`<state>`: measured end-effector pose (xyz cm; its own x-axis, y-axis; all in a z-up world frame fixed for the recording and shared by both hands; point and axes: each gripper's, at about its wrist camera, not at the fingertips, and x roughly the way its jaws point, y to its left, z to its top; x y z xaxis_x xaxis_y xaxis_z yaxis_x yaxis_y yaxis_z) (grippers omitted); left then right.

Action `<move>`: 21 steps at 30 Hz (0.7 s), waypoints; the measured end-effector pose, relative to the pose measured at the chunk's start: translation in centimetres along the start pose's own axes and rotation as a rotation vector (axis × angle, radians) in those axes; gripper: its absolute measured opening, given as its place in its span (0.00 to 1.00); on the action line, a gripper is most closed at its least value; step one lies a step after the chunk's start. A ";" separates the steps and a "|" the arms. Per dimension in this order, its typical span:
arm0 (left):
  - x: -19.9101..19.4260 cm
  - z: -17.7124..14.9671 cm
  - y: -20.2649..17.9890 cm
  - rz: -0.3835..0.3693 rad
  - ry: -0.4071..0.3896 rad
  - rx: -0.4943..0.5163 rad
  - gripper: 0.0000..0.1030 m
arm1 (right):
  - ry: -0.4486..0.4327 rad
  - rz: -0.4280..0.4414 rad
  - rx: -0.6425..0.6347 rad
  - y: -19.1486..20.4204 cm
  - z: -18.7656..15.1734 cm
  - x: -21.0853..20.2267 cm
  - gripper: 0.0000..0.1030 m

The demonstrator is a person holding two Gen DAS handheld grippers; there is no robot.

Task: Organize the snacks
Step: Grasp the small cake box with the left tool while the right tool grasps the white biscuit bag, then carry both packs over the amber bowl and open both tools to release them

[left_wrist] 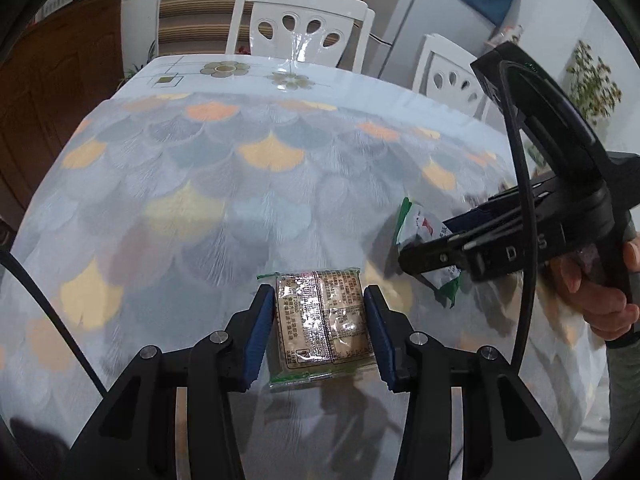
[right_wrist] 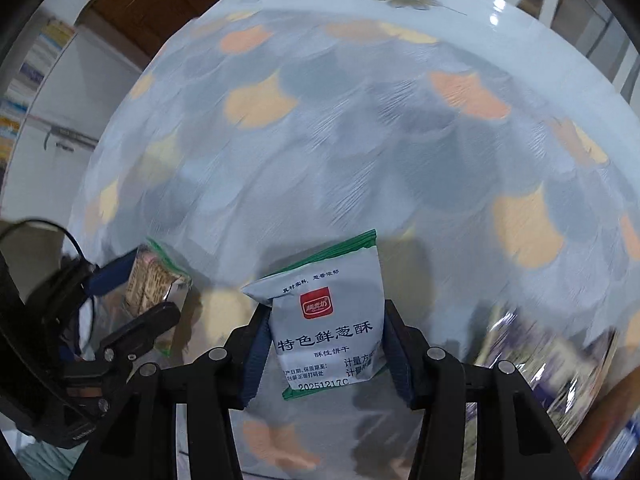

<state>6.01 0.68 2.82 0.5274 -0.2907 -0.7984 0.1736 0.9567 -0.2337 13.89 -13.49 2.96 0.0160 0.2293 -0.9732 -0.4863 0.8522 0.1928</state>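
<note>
Between the blue-padded fingers of the left gripper sits a clear cracker packet, its printed back facing up and both pads pressed against its long sides, so that gripper is clamped on it. The right gripper likewise pinches a white biscuit pouch with green sealed ends, a red logo and a date stamp near its lower edge; the pads squeeze its lower half while the top stands free beyond the fingertips. Both packets appear to be lifted off the table rather than resting on it, though the fisheye makes that hard to confirm.

Judging from this, the sorting is in mid-course: two snacks are in hand and neither has been set down. No box, tray or tidy row shows ahead of either pair of fingers, so where they should go cannot be told. A blurred heap of shiny wrappers off to the right of the right fingers suggests more remains.

Ahead of the fingers stretches a tablecloth of grey, blue and orange fan shapes under a glossy cover. Beyond its far edge stand a white chair, a fridge and a wooden cabinet.
</note>
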 end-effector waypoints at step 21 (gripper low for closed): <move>-5.5 -2.7 -5.6 -0.048 -0.036 0.113 0.41 | -0.232 0.026 0.088 3.5 -16.9 -7.1 0.49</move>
<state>-0.08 -3.09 7.01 0.5450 -0.3386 -0.7670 0.2912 0.9343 -0.2055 -2.68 -20.11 8.46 0.2094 0.3444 -0.9152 -0.4118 0.8800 0.2369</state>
